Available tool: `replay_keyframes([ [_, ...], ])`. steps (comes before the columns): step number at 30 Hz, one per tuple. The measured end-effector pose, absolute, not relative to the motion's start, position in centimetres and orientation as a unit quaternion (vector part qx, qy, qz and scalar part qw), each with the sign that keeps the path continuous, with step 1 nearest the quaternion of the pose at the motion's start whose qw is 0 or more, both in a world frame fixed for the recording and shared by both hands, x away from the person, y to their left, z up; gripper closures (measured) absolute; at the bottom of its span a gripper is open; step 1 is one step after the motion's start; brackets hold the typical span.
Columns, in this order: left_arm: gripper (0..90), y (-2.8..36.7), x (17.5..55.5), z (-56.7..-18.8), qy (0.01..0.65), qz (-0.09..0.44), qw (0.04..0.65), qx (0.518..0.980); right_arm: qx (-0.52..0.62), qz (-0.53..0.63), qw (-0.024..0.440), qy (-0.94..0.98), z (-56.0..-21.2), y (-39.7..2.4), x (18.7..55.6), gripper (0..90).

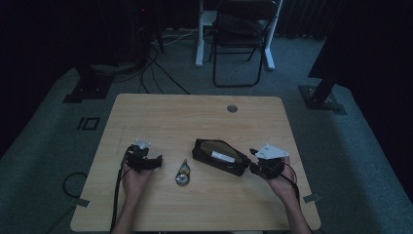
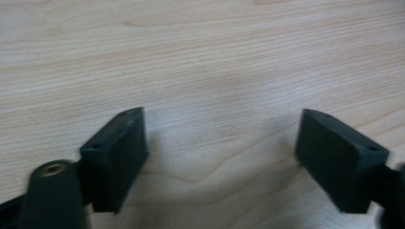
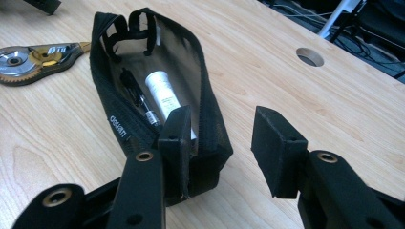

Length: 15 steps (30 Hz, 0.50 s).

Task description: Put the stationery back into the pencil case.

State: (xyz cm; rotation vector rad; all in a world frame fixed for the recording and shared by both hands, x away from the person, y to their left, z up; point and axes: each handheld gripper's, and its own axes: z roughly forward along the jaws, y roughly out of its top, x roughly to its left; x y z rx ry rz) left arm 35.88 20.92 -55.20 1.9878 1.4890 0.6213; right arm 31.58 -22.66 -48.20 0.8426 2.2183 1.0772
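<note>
We have the black pencil pouch [image 1: 218, 156] lying unzipped on the worktop [image 1: 160, 112], just right of centre, with a white tube [image 3: 164, 96] and a dark pen [image 3: 139, 102] already inside it. The correction tape dispenser [image 1: 183, 173] lies on the bare wood just left of the pouch, apart from it, between our two hands.

Our right tongs [image 3: 220, 129] sit at the near end of the pouch with the jaws parted; one pad is against the end of the pouch and the other stands clear over bare wood, so nothing is clamped there. Our left tongs [image 2: 219, 148] are open too, hovering over plain wood with nothing between the pads.

The step we judge to be in hand is getting the dispenser into the pouch. To do it well, we bring the left tongs over the dispenser and close across its narrow sides, not its flat faces, so it does not skid away on the smooth worktop. We use the right tongs to pinch the pouch rim and hold the mouth wide. We then slide the dispenser in lengthwise beside the tube, low and slow, and release only once it rests inside.
</note>
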Motion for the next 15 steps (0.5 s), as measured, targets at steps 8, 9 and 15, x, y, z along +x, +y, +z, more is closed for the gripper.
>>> replay_keyframes([
  [8, 23.4, 19.9, 34.8, -54.2, 0.532, 0.213, 0.317, 0.755, 0.317, 0.399, 0.269, 0.817, -48.3, -23.0, 31.7, 57.6],
  [9, 23.5, 19.8, 34.6, -54.0, 0.529, 0.212, 0.322, 0.756, 0.318, 0.399, 0.269, 0.817, -48.4, -23.1, 31.7, 57.5],
  [15, 24.8, 18.6, 33.2, -53.0, 0.513, 0.206, 0.343, 0.759, 0.326, 0.400, 0.266, 0.814, -48.5, -23.3, 31.7, 56.1],
])
